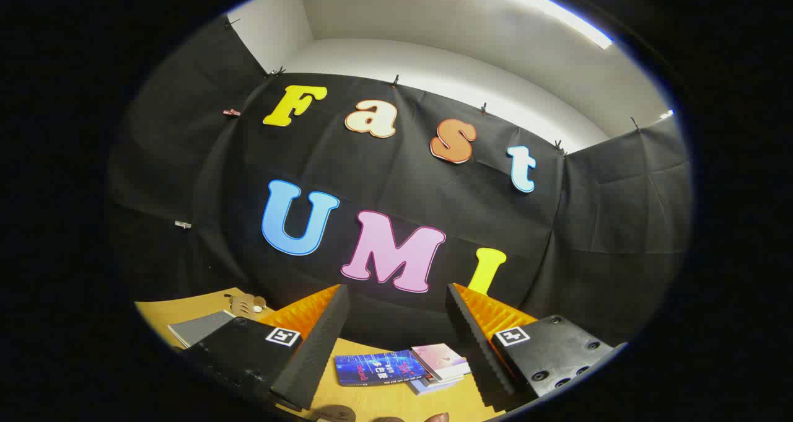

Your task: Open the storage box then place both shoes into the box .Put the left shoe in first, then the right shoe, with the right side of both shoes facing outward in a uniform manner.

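Two gripper [396, 341] fingers stand spread apart, holding nothing, raised above the yellow wooden worktop [384, 403]. Between them lie a blue-covered book [378, 368] and a pale booklet [441, 363]. Judged from this, opening the box and placing both shoes remain undone; their whereabouts cannot be told.

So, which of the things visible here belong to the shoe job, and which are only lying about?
For the job:
- hand-held gripper, fingers open, holding nothing

Lying about:
- blue book
- pink book
- grey notebook
- table
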